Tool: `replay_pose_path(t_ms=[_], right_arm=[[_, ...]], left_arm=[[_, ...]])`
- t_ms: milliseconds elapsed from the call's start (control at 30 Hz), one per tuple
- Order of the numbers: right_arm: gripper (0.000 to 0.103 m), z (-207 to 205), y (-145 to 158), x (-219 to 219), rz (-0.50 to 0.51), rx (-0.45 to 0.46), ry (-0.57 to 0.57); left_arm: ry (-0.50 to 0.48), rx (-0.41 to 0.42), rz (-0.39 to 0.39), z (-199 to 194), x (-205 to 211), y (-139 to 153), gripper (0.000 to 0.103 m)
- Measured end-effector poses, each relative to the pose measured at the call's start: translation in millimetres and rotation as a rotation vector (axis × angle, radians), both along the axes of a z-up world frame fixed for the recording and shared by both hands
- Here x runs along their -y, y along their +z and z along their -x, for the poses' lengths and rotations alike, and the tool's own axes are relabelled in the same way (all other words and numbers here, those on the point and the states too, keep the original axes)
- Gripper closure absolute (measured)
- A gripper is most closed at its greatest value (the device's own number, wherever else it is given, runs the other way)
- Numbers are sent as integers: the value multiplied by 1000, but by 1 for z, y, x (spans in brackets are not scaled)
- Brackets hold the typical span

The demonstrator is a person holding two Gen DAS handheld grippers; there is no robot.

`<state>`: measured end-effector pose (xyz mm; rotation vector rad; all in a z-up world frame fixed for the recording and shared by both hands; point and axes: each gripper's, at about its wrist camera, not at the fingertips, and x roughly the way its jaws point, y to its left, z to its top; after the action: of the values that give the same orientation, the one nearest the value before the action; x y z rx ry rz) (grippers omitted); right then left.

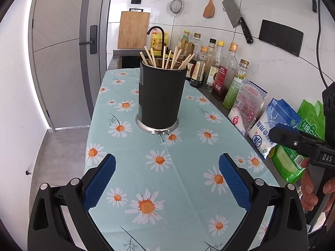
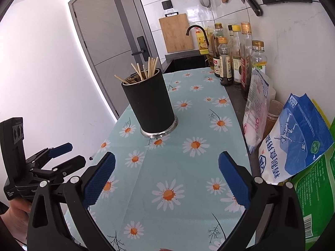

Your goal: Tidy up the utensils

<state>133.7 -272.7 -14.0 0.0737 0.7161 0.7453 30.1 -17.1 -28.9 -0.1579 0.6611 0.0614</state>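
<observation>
Both grippers, left gripper (image 1: 167, 179) and right gripper (image 2: 166, 179), spread and unladen, chopstick holder (image 1: 161, 96) well ahead.

Both tools same build: matte black plastic frames, blue knurled pads (image 1: 98, 183) lining the jaws, silver round-head screws (image 1: 75, 181) at the pivots. Left gripper (image 1: 167, 179) and right gripper (image 2: 166, 178) look identical. White "DAS" lettering (image 1: 327, 157) on the right unit's body. Black camera block (image 2: 13, 135) with round ports on the left unit. Bare skin on the right hand (image 1: 314, 190); sleeve probably dark, hard to tell at the frame edge.
</observation>
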Motion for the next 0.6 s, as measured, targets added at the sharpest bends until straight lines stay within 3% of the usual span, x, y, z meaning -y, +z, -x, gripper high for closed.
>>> replay_pose_path(t_ms=[600], right_arm=[[5,-1,-3,-8,7,-13,15]], left_arm=[[-2,-23,7,-3,-2,2,7]])
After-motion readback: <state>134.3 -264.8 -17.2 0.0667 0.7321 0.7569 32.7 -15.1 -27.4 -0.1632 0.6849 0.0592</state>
